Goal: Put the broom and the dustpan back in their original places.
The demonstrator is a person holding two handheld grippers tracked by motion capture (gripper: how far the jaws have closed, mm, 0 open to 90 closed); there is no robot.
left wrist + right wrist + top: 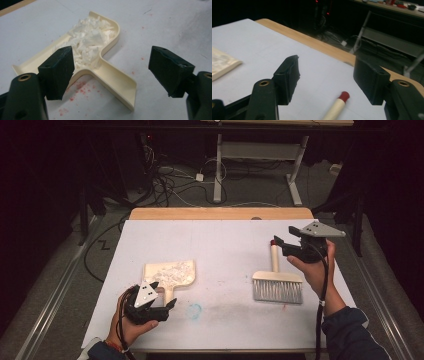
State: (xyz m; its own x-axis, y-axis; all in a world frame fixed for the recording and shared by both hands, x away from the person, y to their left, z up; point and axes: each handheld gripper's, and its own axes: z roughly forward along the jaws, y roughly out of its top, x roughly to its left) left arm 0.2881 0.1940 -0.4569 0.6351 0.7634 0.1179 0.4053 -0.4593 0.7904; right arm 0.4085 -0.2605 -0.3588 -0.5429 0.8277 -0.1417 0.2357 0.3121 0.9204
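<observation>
Both tools gape empty, left tool point(110, 72) above the dustpan point(100, 62) full of scraps point(87, 42), right tool point(327, 80) over the brush point(276, 281), both resting on the tabletop point(220, 250), seemingly set down after sweeping.

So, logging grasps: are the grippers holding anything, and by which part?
Nothing: left gripper open over cream plastic dustpan, right gripper open above cream brush.

High view overhead, gripper views close, sharing dustpan point(170, 273)
</observation>
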